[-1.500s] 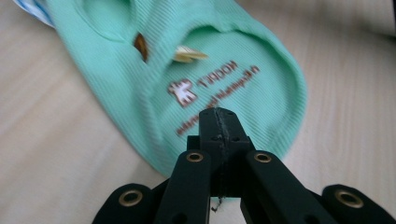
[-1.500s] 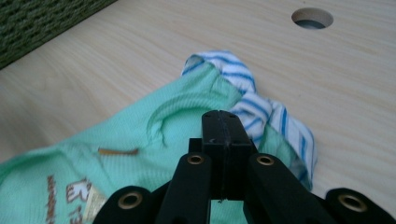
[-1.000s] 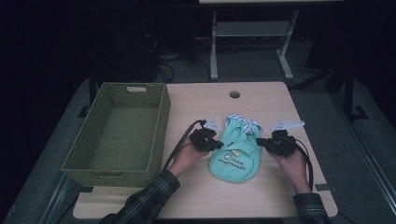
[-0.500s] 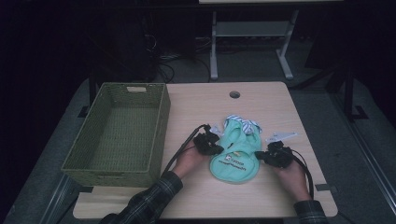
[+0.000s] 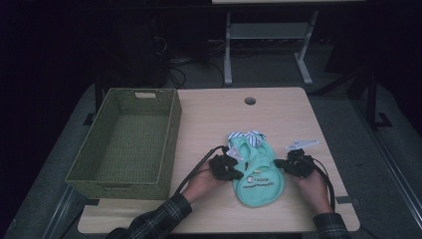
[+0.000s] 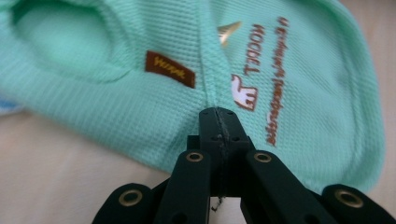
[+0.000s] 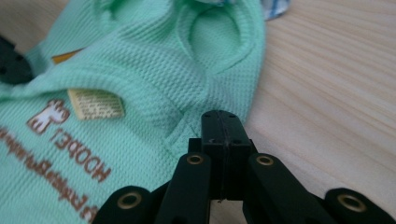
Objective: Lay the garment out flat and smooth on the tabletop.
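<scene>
Your left gripper [image 5: 230, 164] and right gripper [image 5: 291, 163]: jaws pinched on the green shirt [image 5: 259, 172] | shirt on table [image 5: 278, 107] | basket [image 5: 102, 181] empty, move pending

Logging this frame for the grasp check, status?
Left gripper jaws shut on mint garment, left side. Right gripper shut on its right edge. Garment flat on table; basket empty, clear.

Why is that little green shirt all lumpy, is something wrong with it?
Nothing looks broken. The small green garment lies bunched on the table, with its striped end crumpled. The left gripper and right gripper sit shut at its side edges. The basket stands empty.
</scene>
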Tool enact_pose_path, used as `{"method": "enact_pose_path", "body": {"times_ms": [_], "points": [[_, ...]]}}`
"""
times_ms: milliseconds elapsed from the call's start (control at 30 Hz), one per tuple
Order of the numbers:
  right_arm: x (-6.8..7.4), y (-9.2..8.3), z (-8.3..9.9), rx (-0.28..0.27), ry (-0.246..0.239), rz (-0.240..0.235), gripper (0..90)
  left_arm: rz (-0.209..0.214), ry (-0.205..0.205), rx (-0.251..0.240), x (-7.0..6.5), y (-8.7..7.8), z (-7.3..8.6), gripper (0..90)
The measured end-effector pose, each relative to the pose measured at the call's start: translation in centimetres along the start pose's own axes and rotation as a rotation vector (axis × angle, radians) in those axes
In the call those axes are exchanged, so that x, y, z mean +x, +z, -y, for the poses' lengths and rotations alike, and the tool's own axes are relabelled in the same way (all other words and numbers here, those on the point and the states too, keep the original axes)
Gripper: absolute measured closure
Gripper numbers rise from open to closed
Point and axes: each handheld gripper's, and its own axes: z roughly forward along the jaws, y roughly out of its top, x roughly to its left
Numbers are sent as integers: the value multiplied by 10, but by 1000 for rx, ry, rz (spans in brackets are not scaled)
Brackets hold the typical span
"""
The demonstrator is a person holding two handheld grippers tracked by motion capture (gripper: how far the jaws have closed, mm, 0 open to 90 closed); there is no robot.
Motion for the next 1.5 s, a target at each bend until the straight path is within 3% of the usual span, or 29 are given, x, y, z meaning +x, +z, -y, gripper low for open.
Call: {"method": "enact_pose_path", "body": {"times_ms": [200,300,433,467,500,633,733,867,900,1000,1067,1133,1267,1433,1500], "points": [[1,-3,0,-6,4,6,887,2,-14,-25,1,-3,-2,883],[5,-12,3,-26,16,-9,874,-47,-50,-72,13,-20,-8,849],[10,-18,8,-27,19,-18,864,-120,-69,-100,26,-36,-16,806],[10,-18,8,-27,19,-18,864,-120,-69,-100,26,-36,-16,792],[16,-21,11,-26,16,-25,864,-159,-75,-110,34,-42,-21,772],[22,-23,18,-16,4,-35,866,-215,-95,-118,49,-49,-31,705],[26,-24,22,-9,-7,-42,867,-250,-115,-114,60,-47,-36,647],[32,-24,25,4,-13,-51,871,-257,-134,-99,67,-40,-39,584],[33,-25,26,15,-12,-53,871,-264,-144,-88,69,-32,-40,575],[35,-23,28,32,-21,-45,880,-287,-128,-43,74,-21,-40,553],[36,-23,28,28,-24,-42,882,-293,-140,-39,76,-15,-39,571],[36,-22,28,24,-36,-37,887,-294,-140,-21,78,-10,-37,647],[35,-22,28,25,-32,-40,893,-286,-133,-2,80,-7,-35,897],[35,-22,28,26,-33,-40,895,-283,-147,-17,81,-15,-30,899],[34,-23,29,27,-34,-39,894,-251,-170,-20,81,-19,-28,897]]}}
